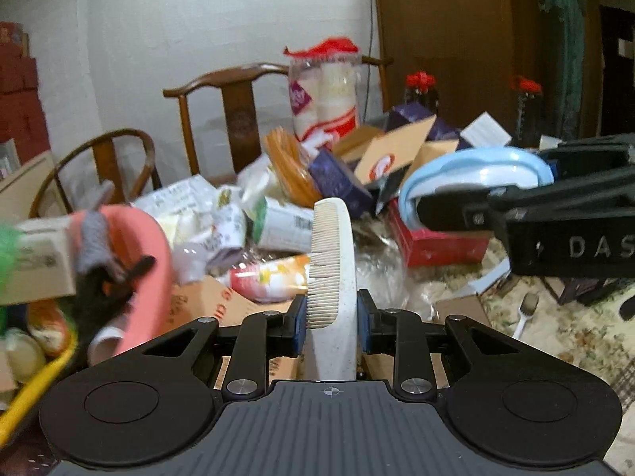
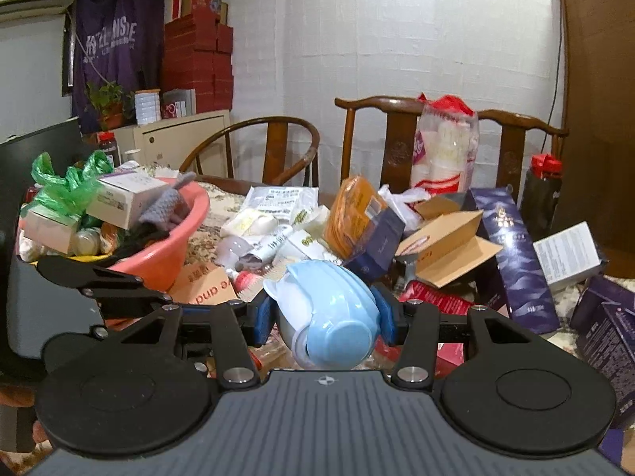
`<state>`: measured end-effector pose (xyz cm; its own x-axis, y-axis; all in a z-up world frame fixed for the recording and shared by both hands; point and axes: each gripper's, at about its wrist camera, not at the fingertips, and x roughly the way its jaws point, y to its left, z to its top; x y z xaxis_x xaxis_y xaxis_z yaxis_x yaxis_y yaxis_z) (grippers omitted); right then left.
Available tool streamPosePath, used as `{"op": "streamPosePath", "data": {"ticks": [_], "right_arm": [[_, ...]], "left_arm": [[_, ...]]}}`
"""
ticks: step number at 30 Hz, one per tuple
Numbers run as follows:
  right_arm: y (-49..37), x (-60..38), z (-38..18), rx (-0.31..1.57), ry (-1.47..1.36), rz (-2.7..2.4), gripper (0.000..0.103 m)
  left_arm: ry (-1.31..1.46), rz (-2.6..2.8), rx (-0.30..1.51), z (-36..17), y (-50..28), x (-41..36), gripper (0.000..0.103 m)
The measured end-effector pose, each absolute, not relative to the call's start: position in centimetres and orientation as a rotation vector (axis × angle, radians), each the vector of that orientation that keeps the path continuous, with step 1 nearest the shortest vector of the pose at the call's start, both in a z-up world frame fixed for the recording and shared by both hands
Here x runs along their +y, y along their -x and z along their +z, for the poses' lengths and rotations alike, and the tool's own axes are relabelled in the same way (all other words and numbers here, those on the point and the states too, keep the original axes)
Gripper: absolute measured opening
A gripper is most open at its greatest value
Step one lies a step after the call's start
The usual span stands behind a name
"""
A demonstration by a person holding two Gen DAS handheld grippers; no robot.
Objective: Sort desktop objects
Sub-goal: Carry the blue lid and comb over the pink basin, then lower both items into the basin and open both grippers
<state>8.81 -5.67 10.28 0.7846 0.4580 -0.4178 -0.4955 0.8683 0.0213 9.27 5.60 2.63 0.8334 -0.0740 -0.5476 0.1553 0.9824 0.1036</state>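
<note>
left claw (image 1: 331, 317): clenched on speckled white plastic comb (image 1: 332, 261), teeth-end forward, lifted for sorting | right claw (image 2: 323, 311): gripping pale blue ribbed plastic cup (image 2: 331, 309) across body | pink plastic basin (image 2: 166, 246), left of both: likely drop point

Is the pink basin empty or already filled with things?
Filled: the pink basin holds boxes, a grey knitted item and a green bag.

Left gripper (image 1: 332, 325) clamped on white comb (image 1: 332, 273), teeth facing left.

Comb upright over cluttered table. Pink basin (image 1: 149, 261) at left, holding box and grey cloth. Right gripper (image 1: 528, 198) at right, gripping pale blue dish (image 1: 482, 170) above red box (image 1: 436, 246).
</note>
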Motion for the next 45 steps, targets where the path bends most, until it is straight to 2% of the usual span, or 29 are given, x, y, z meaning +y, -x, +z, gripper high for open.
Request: {"op": "streamPosePath", "data": {"ticks": [10,25,30,34,40,45], "right_arm": [[-6.5,-2.2,13.4,0.376,0.132,0.577,0.056],[-5.9,11.2,21.5,0.279,0.088,0.826,0.056],[-6.9,17.3,21.9,0.288,0.099,0.883,0.056],[-8.4,21.2,20.1,0.335,0.114,0.887,0.055],[-10.5,23.5,15.6,0.430,0.141,0.847,0.055],[-10.8,24.0,14.3,0.433,0.156,0.830,0.055]], "left_arm": [[-0.138,-0.054,0.499,7.4,-5.5,8.7,0.023],[-0.165,0.218,0.412,15.8,-2.0,20.5,0.024],[-0.136,0.295,0.442,15.3,-2.6,25.7,0.024],[-0.117,0.349,0.496,13.0,-3.6,29.1,0.024],[-0.101,0.360,0.554,9.3,-4.8,31.8,0.024],[-0.068,0.343,0.539,8.5,-4.6,32.5,0.024]]}}
